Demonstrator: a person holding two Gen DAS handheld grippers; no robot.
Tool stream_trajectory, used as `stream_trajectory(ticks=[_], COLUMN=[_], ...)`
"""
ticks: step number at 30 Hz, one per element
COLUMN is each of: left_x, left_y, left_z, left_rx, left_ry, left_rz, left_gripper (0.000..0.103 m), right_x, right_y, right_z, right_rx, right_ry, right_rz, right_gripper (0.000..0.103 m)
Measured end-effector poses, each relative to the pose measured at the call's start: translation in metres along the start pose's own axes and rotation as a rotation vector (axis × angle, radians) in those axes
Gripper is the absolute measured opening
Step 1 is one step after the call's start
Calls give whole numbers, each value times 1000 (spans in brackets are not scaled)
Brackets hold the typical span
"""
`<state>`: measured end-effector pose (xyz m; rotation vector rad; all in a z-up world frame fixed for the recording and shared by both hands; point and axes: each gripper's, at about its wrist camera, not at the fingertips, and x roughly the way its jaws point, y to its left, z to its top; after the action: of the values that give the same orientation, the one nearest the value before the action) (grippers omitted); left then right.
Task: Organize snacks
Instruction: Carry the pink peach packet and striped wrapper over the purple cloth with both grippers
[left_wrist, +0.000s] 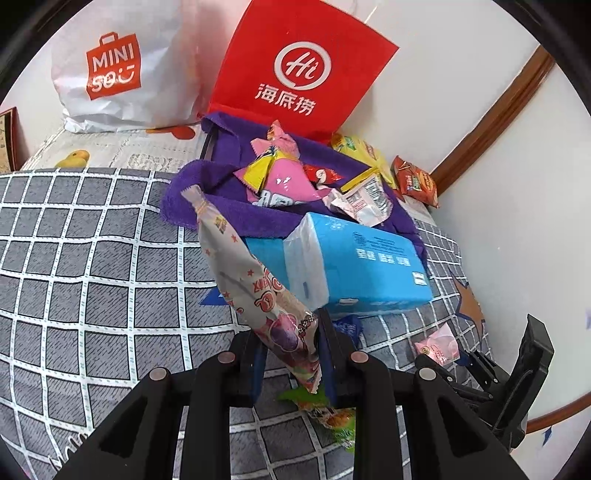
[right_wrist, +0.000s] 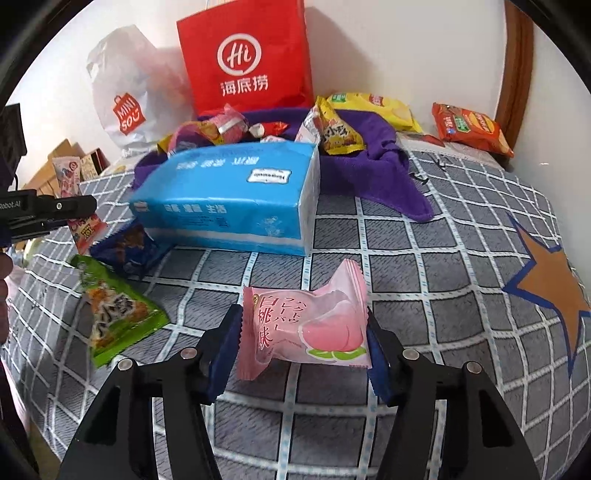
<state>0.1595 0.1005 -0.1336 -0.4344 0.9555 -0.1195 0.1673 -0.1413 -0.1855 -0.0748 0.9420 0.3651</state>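
- The left gripper (left_wrist: 291, 350) is clenched on a long pale printed snack packet (left_wrist: 255, 280), lifted above the grey checked bedspread (left_wrist: 92, 258).
- The right gripper (right_wrist: 303, 347) straddles a pink peach-print snack pouch (right_wrist: 306, 328) on the bedspread; both pads meet its crimped ends.
- Behind lie a blue plastic tissue pack (right_wrist: 229, 199) and a purple towel (right_wrist: 373, 166) heaped with snacks.

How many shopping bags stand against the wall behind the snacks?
2: a white bag on the left and a red bag right of it, behind the purple cloth. None looks hidden.
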Motion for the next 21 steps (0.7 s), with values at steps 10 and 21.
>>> stream_trajectory(ticks=[10, 21], left_x=[-30, -48], left_y=[-27, -56], left_z=[3, 25], left_rx=[64, 135], left_ry=[-40, -68], left_rz=[-45, -55], left_gripper=[24, 23], right_x=[-46, -64], right_y=[7, 18], right_z=[16, 42], right_rx=[-3, 47], right_ry=[-74, -112], right_rz=[-39, 10], right_gripper=[60, 59])
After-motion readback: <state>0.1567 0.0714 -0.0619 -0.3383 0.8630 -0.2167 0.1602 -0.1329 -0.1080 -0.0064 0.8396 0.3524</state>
